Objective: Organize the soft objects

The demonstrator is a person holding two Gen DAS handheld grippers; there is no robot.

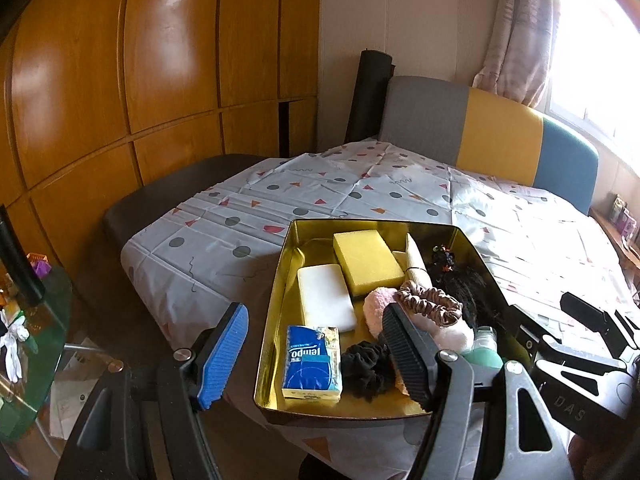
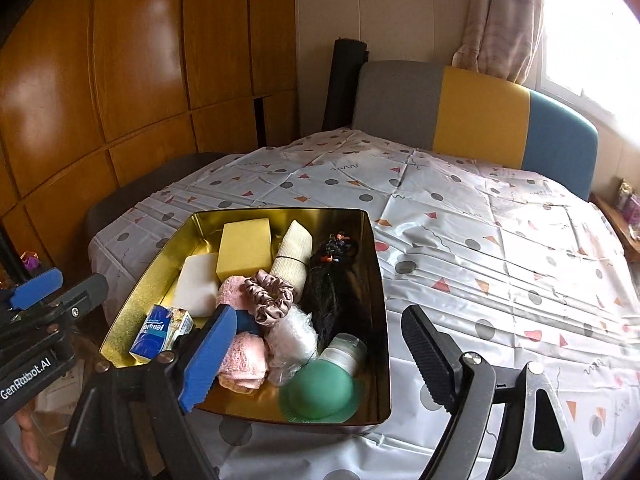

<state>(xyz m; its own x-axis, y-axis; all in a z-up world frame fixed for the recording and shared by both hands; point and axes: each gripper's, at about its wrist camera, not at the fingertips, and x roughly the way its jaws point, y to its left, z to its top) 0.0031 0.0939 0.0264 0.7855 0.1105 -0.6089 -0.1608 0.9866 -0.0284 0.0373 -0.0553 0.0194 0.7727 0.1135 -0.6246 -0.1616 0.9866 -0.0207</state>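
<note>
— Both tongs are hovering near the gold tin (image 1: 276, 304) on the counter (image 2: 500, 240), yes? How are they standing?

— Left tongs (image 1: 316, 356) are gaping wide, nothing between the pads; one finger is hanging outside the tin's left wall, the other over its contents. Right tongs (image 2: 316, 356) are spread wide too and gripping nothing; the blue pad is sitting over the tin, the black one out over the patterned cloth.

— And what is lying inside, left to right?

— A blue tissue pack (image 2: 154, 334) is sitting at the near left corner, a white sponge (image 2: 198, 284) behind it, a yellow sponge (image 2: 244, 248) further back. Then pink towels (image 2: 244, 360), with a bronze scrunchie (image 2: 269, 294) resting on top, and a beige roll (image 2: 292, 260) leaning behind. A black scrunchie (image 1: 366, 368) is showing only in the left view. Something crinkly and clear (image 2: 290, 336), possibly bubble wrap, is lying beside a dark hairpiece (image 2: 334, 292). A green bottle (image 2: 320, 394) is occupying the near right corner.
</note>
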